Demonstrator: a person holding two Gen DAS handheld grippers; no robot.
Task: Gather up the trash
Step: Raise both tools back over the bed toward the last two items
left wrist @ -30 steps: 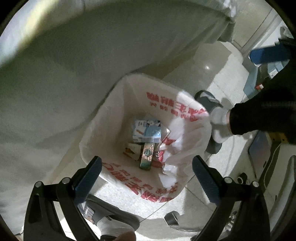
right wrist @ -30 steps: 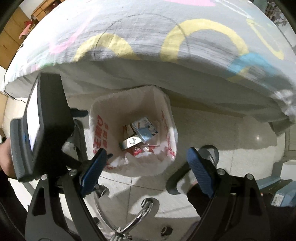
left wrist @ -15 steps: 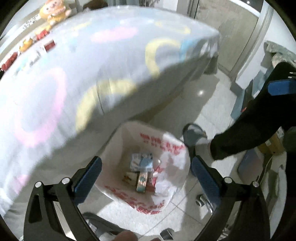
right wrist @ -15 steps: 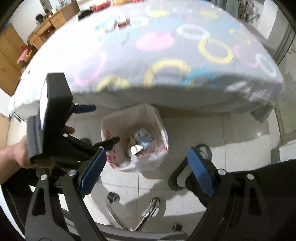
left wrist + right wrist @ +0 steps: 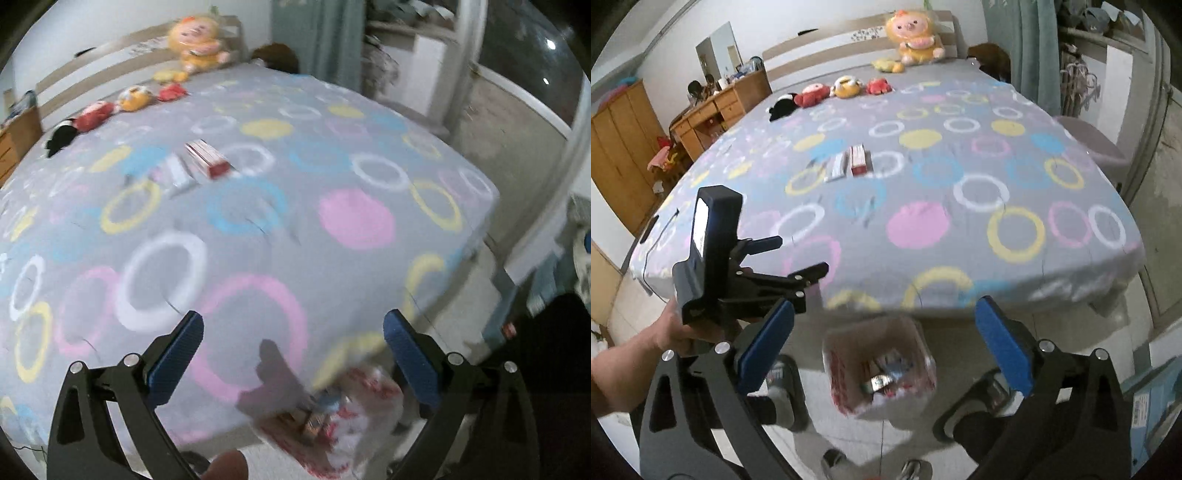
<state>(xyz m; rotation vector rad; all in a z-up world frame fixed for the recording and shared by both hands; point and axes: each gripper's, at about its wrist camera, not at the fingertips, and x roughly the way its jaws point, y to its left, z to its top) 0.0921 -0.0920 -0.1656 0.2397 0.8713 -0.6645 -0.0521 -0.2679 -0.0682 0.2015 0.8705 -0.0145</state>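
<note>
A bin lined with a white, red-printed bag [image 5: 836, 373] stands on the floor at the foot of the bed and holds cartons and wrappers. It shows blurred low in the left wrist view [image 5: 373, 386]. On the bedspread lie a red-and-white box [image 5: 857, 159] [image 5: 208, 158] and a white flat packet [image 5: 837, 167] [image 5: 173, 176]. My right gripper [image 5: 885, 310] hangs above the bin, its jaws opening with nothing between them. My left gripper [image 5: 292, 325] is open and empty over the bed's near edge. It also appears at the left of the right wrist view [image 5: 802, 254].
The grey bedspread with coloured rings [image 5: 960, 192] fills both views. Plush toys [image 5: 912, 37] sit by the headboard. A wooden desk [image 5: 716, 107] and wardrobe [image 5: 617, 155] stand left. A person's feet [image 5: 783, 391] flank the bin; a blue box [image 5: 1152, 398] lies right.
Both grippers have risen from over the bin and tilted up, so the bed top now fills the views and the bin has slid to the lower edge. Both stay empty.
</note>
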